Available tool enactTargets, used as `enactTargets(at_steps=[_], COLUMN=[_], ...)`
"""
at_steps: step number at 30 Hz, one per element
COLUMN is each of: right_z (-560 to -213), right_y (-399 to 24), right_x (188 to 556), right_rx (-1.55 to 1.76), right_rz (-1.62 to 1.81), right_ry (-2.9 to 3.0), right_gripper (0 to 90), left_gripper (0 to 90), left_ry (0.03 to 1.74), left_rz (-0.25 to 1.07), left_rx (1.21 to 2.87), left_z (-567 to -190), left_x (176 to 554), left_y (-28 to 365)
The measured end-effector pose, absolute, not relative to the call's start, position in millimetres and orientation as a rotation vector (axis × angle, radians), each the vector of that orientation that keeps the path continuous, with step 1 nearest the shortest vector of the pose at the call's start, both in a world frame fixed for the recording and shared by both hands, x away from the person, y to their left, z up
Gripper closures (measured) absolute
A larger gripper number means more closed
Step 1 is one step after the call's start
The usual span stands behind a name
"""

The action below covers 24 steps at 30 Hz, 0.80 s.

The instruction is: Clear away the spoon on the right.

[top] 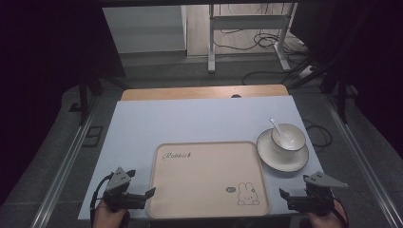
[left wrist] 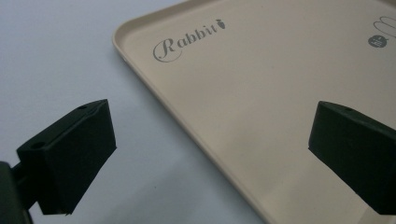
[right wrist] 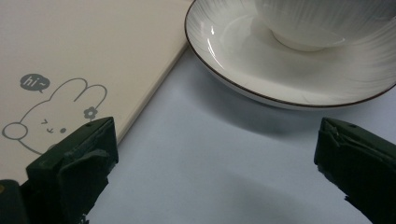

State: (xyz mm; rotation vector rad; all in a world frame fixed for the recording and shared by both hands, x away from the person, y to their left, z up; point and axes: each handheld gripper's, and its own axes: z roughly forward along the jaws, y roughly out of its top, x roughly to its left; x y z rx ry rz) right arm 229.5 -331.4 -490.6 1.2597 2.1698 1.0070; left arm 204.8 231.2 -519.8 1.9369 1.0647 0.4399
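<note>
A beige tray (top: 204,180) printed with "Rabbit" and a bunny drawing lies at the near middle of the white table (top: 190,118). To its right a white plate (top: 285,164) carries a white bowl (top: 299,142) with a white spoon (top: 278,127) in it. My left gripper (top: 141,182) hovers open and empty at the tray's near left corner. In the left gripper view the tray's (left wrist: 261,84) left rim runs between the jaws of that gripper (left wrist: 210,135). My right gripper (top: 294,186) is open and empty near the tray's right corner. It (right wrist: 215,154) hovers over bare table between the tray (right wrist: 93,42) and the plate (right wrist: 243,60), in front of the bowl (right wrist: 317,18).
A wooden board (top: 204,92) borders the table's far edge. Beyond it a metal stand (top: 247,28) and loose cables (top: 266,42) sit on the floor. Floor rails (top: 66,166) run along both sides of the table.
</note>
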Motion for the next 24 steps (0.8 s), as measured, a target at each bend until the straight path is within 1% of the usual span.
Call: enactTargets(at_steps=[24], right_z=[-479], right_y=[-325], right_x=[246], right_rx=[1.160], right_rz=[1.112], right_ry=[2.182], right_gripper=[0.0], left_gripper=[0.4], left_ry=[1.071], left_rz=[0.437], left_rx=[1.923], left_z=[-520], left_x=[205], left_y=[232])
